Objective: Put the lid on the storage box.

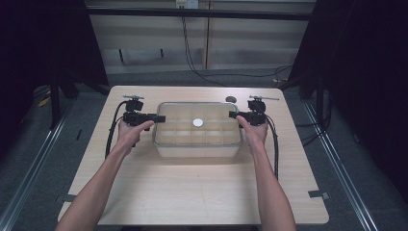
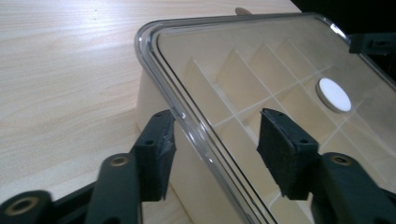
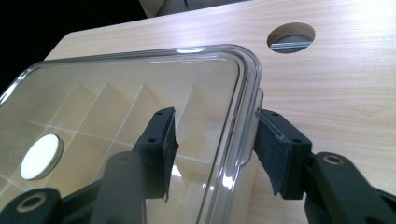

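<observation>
A cream box (image 1: 197,144) divided into square compartments sits mid-bench (image 1: 192,192) under a clear, round-cornered lid (image 1: 197,107) with a white disc (image 1: 197,122) at its centre. The left gripper (image 2: 215,144) comes in from the box's left end with its jaws apart, one over the lid and one outside its rim, while the right gripper (image 3: 212,149) mirrors it at the right end, jaws likewise apart and straddling the rim. Both forearms reach forward from the near edge, hands (image 1: 130,134) level beside the box.
</observation>
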`<state>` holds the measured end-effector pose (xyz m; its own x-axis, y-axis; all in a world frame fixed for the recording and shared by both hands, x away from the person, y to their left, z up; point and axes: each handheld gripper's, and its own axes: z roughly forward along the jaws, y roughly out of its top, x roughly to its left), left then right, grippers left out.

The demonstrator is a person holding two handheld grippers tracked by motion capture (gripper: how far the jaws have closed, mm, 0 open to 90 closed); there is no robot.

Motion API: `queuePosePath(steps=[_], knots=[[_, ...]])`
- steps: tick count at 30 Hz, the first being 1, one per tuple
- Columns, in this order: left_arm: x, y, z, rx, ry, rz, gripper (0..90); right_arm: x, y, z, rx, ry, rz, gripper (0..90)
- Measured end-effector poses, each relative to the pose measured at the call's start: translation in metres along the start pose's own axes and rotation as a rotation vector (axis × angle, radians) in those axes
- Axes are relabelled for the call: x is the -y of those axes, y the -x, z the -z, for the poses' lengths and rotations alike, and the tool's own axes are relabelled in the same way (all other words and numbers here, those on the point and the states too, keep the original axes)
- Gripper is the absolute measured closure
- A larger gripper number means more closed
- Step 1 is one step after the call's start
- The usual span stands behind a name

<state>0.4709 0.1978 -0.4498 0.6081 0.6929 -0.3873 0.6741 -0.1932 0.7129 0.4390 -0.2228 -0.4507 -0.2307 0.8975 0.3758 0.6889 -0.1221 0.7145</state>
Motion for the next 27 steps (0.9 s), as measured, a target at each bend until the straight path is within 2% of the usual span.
queuePosePath(steps=[2, 5, 7, 8, 10, 14, 16, 18, 20, 24, 27], knots=[[0.001, 0.003, 0.001, -0.001, -0.009, -0.018, 41.6, 0.001, -0.002, 0.001, 0.002, -0.007, 0.015, 45.8], [0.005, 0.004, 0.003, 0.027, -0.011, -0.015, 37.4, 0.003, -0.003, 0.003, -0.008, -0.006, 0.027, 41.5], [0.006, 0.004, 0.006, 0.009, -0.002, -0.025, 37.0, 0.005, -0.003, 0.004, -0.018, -0.006, 0.027, 39.9], [0.007, 0.003, 0.007, 0.022, -0.001, -0.017, 35.8, 0.005, -0.003, 0.005, -0.022, -0.007, 0.029, 38.8], [0.009, 0.004, 0.009, 0.012, -0.005, -0.014, 33.7, 0.006, -0.003, 0.009, -0.024, 0.006, 0.033, 38.3], [0.013, 0.005, 0.014, 0.016, 0.0, -0.003, 31.8, 0.007, -0.005, 0.018, -0.033, 0.029, 0.045, 36.8], [0.015, 0.006, 0.017, 0.011, 0.0, -0.01, 28.8, 0.008, -0.006, 0.023, -0.036, 0.03, 0.056, 35.7], [0.017, 0.009, 0.02, 0.0, 0.007, -0.018, 28.9, 0.009, -0.007, 0.028, -0.046, 0.03, 0.052, 35.7], [0.018, 0.012, 0.023, -0.03, 0.018, -0.033, 30.3, 0.009, -0.009, 0.033, -0.046, 0.035, 0.068, 35.9], [0.022, 0.019, 0.028, -0.022, 0.025, -0.061, 37.9, 0.01, -0.014, 0.043, -0.054, 0.048, 0.094, 35.7], [0.025, 0.023, 0.032, -0.018, 0.034, -0.08, 42.1, 0.011, -0.02, 0.052, -0.061, 0.058, 0.131, 35.9]])
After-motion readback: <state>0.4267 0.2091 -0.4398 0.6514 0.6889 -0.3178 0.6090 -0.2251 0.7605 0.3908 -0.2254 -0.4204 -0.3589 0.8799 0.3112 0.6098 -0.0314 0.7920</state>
